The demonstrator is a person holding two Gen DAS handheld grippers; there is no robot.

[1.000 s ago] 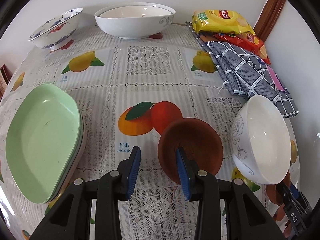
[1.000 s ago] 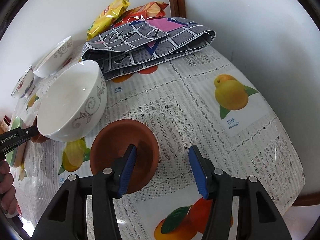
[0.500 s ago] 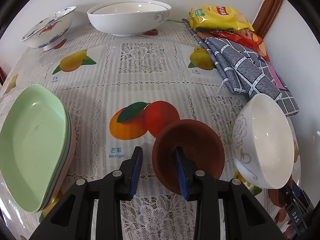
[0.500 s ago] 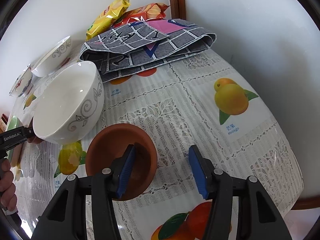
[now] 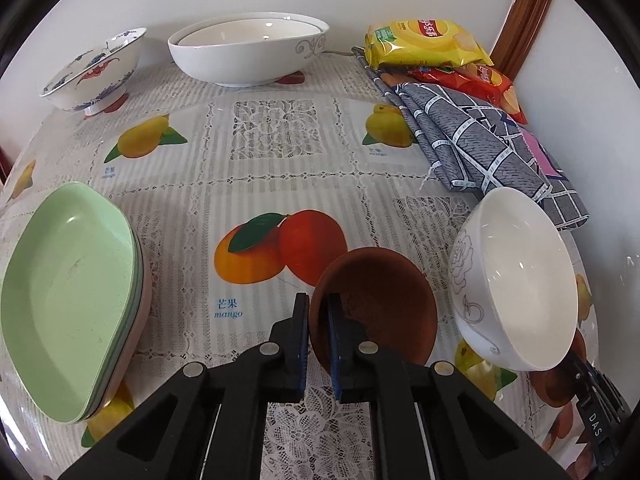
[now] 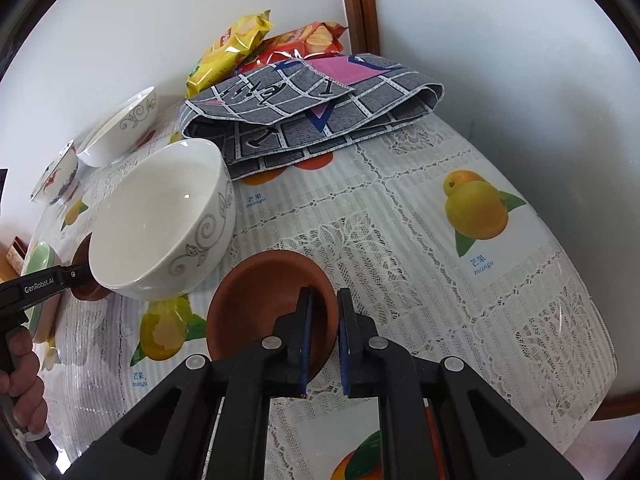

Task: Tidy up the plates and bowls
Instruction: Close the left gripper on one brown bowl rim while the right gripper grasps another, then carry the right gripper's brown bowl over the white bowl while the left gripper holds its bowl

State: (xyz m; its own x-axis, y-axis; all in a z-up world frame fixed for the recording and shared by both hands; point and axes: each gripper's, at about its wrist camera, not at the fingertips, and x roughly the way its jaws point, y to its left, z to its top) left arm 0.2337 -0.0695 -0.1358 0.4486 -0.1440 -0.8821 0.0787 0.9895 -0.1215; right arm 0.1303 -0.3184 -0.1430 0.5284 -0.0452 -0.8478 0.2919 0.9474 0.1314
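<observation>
Two small brown bowls are on the table. My left gripper (image 5: 318,312) is shut on the near rim of one brown bowl (image 5: 384,308). My right gripper (image 6: 323,312) is shut on the right rim of the other brown bowl (image 6: 260,300). A white patterned bowl (image 5: 516,280) stands between the two, also in the right wrist view (image 6: 160,220). Stacked green plates (image 5: 68,292) lie at the left. A large white oval bowl (image 5: 248,52) and a blue-and-red patterned bowl (image 5: 96,68) stand at the back.
A folded grey checked cloth (image 6: 312,108) and two snack bags (image 5: 428,40) lie at the back right near the wall. The table's right edge (image 6: 600,380) is close to my right gripper. The left gripper's body (image 6: 36,284) shows at the left.
Both grippers were open around the brown bowls' rims; now both have closed on them. The left gripper also moved slightly forward.
</observation>
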